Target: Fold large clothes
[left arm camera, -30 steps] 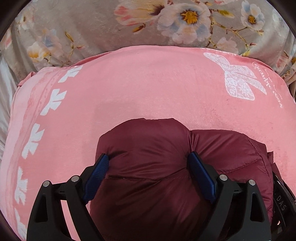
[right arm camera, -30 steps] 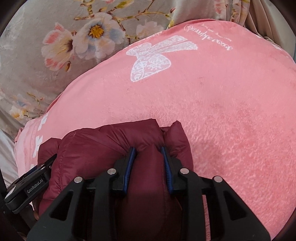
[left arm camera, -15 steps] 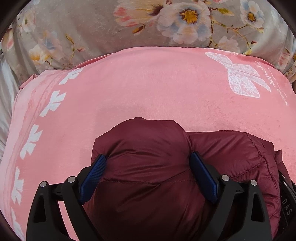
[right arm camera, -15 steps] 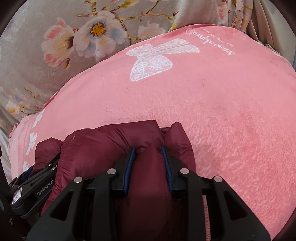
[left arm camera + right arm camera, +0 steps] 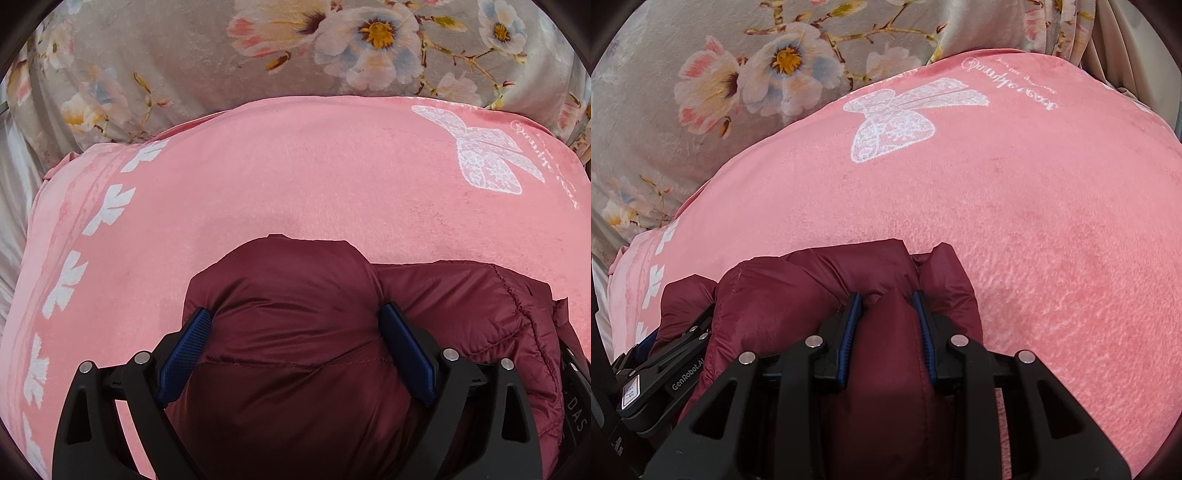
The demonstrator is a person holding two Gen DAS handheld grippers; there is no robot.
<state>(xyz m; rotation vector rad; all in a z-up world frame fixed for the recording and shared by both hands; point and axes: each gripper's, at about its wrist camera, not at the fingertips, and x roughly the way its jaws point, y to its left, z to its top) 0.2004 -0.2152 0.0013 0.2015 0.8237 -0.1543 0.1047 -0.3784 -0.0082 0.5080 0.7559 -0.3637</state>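
both grippers clench the maroon puffer jacket [image 5: 295,332]; left gripper [image 5: 293,349] and right gripper [image 5: 888,325] side by side on its near edge; pink blanket [image 5: 1034,221] ahead.

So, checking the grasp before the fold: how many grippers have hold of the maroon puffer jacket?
2. The left gripper clamps a wide bulge of the jacket; the right gripper pinches a narrower fold beside it.

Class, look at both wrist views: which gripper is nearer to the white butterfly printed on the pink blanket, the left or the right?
Right. The right gripper, clamped on the maroon jacket, has the butterfly almost straight ahead. The left gripper, gripping the same jacket, sees it far off toward its right.
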